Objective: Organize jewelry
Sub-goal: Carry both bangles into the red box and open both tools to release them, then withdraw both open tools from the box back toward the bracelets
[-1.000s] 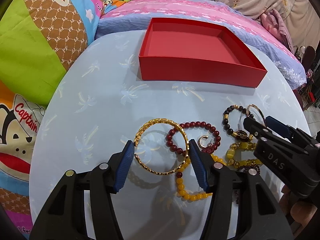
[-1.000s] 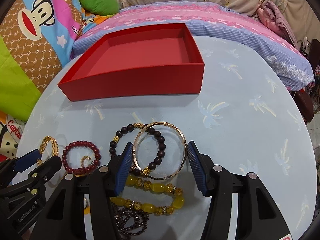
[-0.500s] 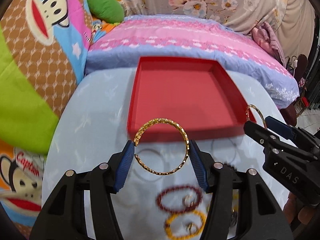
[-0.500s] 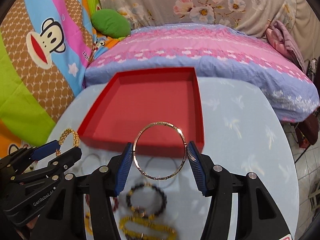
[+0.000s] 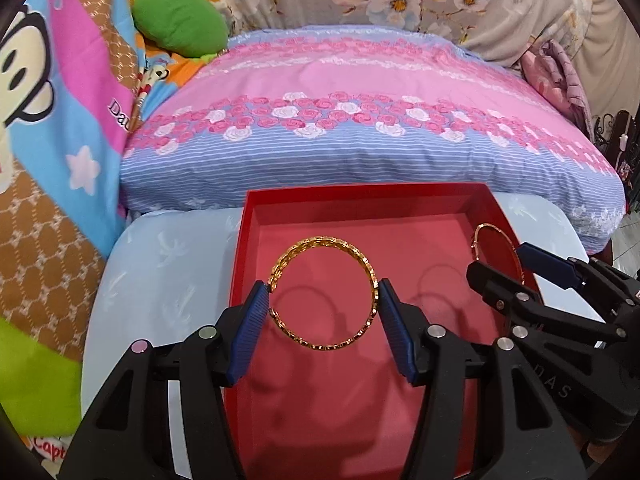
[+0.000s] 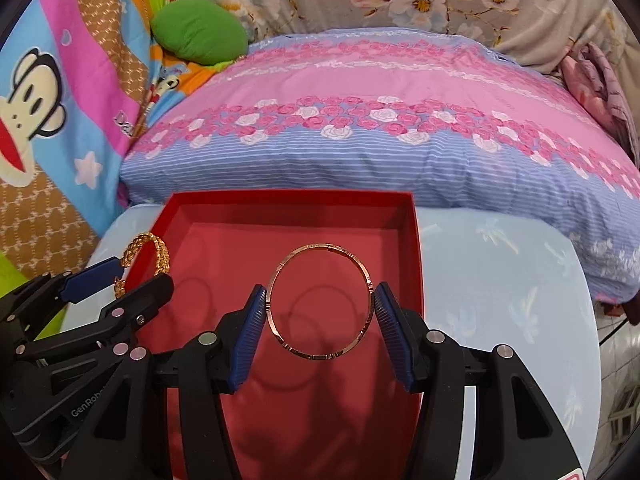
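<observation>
My left gripper [image 5: 322, 312] is shut on a gold chain-pattern bangle [image 5: 370, 270] and holds it above the open red box [image 5: 360, 202]. My right gripper [image 6: 320, 308] is shut on a thin rose-gold bangle [image 6: 362, 270] and holds it above the same red box [image 6: 288, 198], to the right of the left one. The right gripper also shows at the right of the left wrist view [image 5: 516, 270] with its bangle [image 5: 478, 234]. The left gripper shows at the left of the right wrist view [image 6: 120, 280] with the gold bangle [image 6: 160, 250]. The box floor is bare.
The box stands on a round table with a light blue palm-print cloth [image 6: 500, 264]. Behind it lies a pink and blue floral cushion [image 5: 360, 112]. A monkey-print blanket [image 6: 48, 92] and a green pillow [image 6: 200, 32] are at the left.
Both grippers have lifted their bangles off the table and carried them forward over the red box. The remaining bracelets on the table have dropped out of view.
</observation>
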`<state>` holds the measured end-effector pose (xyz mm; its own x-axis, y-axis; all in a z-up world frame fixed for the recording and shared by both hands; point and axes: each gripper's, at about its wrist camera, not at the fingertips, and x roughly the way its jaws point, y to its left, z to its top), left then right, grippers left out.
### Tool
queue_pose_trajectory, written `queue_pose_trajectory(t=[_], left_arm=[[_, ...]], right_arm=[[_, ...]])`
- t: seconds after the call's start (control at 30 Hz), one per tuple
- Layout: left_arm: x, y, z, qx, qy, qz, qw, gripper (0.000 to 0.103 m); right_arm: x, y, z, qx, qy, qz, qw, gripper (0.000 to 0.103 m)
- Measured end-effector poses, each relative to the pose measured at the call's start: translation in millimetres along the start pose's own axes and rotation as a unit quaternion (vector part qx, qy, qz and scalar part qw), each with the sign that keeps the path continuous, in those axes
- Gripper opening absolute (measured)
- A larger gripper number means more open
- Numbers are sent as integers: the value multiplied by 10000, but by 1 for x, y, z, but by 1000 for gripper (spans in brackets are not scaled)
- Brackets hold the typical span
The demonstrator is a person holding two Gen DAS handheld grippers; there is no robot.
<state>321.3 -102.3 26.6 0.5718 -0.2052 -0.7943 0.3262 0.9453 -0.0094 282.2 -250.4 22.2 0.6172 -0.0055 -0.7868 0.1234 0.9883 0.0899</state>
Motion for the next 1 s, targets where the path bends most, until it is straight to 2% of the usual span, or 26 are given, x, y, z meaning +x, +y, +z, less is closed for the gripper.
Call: queue_pose_trajectory(t=[0.2,0.43,0.77,1.0], left_arm=[[41,-1,12,-14,289,5,9996,53],[56,-4,14,58,345,98,9993,54],[47,-3,16,33,171,217,9996,59],[13,-4,14,37,-47,201,9998,59]], right_arm=[[36,-10,17,36,330,-26,9994,53],[50,-14,18,137,528,-81,9985,54],[42,-13,17,115,334,-224,9991,55],[3,-7,12,121,48,-185,9997,55]])
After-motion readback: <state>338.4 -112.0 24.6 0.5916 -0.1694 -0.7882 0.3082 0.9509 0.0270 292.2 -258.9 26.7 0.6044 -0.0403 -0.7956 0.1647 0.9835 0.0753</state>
